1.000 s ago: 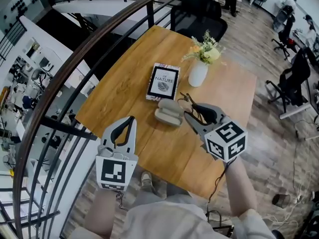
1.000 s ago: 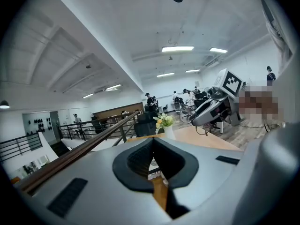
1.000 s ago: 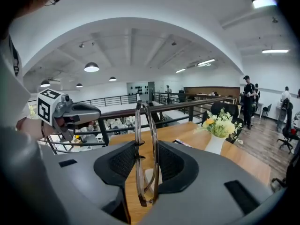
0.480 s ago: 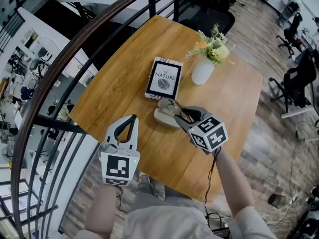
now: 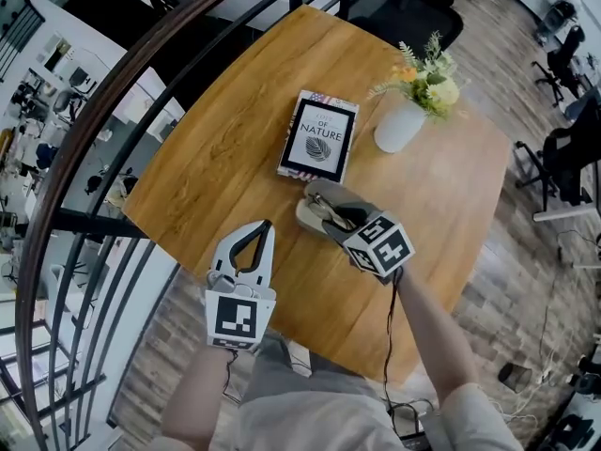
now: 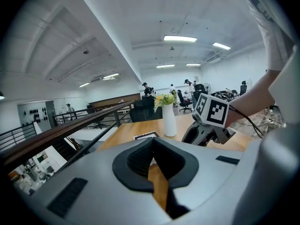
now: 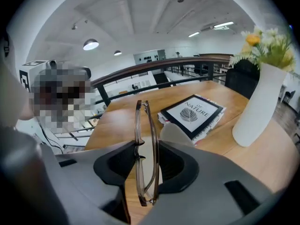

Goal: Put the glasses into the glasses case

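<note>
The right gripper [image 7: 145,172] clamps the folded glasses [image 7: 137,125] upright, with the glasses case [image 7: 174,134], book [image 7: 191,114] and vase [image 7: 257,108] beyond.

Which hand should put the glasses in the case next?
The right. The right gripper grips the folded glasses and hangs just above the glasses case. The left gripper is empty, back at the table's near edge.

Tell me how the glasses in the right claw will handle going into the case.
Likely light: the glasses show only a thin clear frame. Probably fragile and slightly springy, since the right claw pinches them folded across slim rims. The smooth frame may slip or swivel while lowered into the case.
</note>
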Action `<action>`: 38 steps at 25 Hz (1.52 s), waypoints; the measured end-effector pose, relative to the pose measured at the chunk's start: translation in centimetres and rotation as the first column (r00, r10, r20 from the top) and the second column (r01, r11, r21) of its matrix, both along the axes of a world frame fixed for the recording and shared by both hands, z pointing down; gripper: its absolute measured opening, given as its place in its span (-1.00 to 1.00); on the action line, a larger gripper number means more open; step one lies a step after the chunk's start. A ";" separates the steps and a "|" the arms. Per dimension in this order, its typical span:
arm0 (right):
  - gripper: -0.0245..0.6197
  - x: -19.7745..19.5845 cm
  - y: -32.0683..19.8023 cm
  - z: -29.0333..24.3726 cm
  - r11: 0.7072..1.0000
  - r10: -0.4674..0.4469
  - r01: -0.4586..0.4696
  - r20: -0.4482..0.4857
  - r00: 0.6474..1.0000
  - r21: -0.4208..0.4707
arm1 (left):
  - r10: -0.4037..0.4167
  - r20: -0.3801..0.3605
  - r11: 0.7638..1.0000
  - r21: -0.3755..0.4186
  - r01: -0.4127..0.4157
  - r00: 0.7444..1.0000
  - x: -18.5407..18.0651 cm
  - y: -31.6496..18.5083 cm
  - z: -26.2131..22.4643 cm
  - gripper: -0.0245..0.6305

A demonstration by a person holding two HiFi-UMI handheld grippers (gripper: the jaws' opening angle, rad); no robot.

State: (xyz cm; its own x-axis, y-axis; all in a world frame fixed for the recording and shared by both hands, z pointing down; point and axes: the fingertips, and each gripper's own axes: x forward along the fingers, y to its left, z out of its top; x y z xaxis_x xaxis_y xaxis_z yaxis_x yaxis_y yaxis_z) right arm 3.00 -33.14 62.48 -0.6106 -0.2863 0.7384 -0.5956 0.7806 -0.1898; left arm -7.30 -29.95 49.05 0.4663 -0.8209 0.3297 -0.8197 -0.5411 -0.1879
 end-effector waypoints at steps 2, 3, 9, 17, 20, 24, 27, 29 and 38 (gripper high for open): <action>-0.43 -0.2 -0.6 2.0 0.999 -0.008 0.008 -0.005 1.000 -0.032 | -0.010 -0.015 1.000 -0.022 0.010 1.000 -0.1 -0.5 1.2 -0.87; -0.43 -0.3 -0.7 2.9 0.999 -0.018 0.018 -0.015 1.000 -0.041 | -0.007 -0.018 1.000 -0.025 0.007 1.000 -0.2 -0.6 1.8 -0.87; -0.43 -0.9 -0.1 6.4 0.991 -0.107 0.100 -0.081 0.991 -0.088 | -0.019 0.008 0.999 -0.042 0.019 1.000 -0.8 -0.6 3.8 -0.87; -0.45 -2.0 2.7 8.7 0.952 -0.257 0.234 -0.101 0.961 -0.199 | -0.028 0.017 0.998 -0.063 0.029 0.999 -1.1 -0.4 5.2 -0.87; -0.46 -2.2 2.8 9.1 0.945 -0.257 0.229 -0.096 0.962 -0.235 | -0.025 0.017 0.997 -0.071 0.026 1.000 -1.0 -0.2 5.4 -0.87; -0.45 -1.9 2.2 9.5 0.949 -0.229 0.198 -0.105 0.968 -0.247 | -0.017 0.004 0.996 -0.085 0.017 1.000 -0.6 0.1 5.8 -0.87; -0.42 -1.5 1.9 9.8 0.953 -0.220 0.186 -0.124 0.968 -0.239 | -0.005 -0.001 0.995 -0.095 0.005 1.000 -0.3 0.3 6.1 -0.87; -0.39 -1.3 1.9 9.9 0.954 -0.217 0.183 -0.127 0.968 -0.236 | 0.000 -0.005 0.995 -0.101 0.000 1.000 -0.2 0.5 6.3 -0.87; -0.44 -1.4 3.5 9.1 0.911 -0.275 0.248 -0.039 0.961 -0.329 | 0.011 -0.021 0.992 -0.129 -0.014 1.000 0.1 1.1 6.8 -0.87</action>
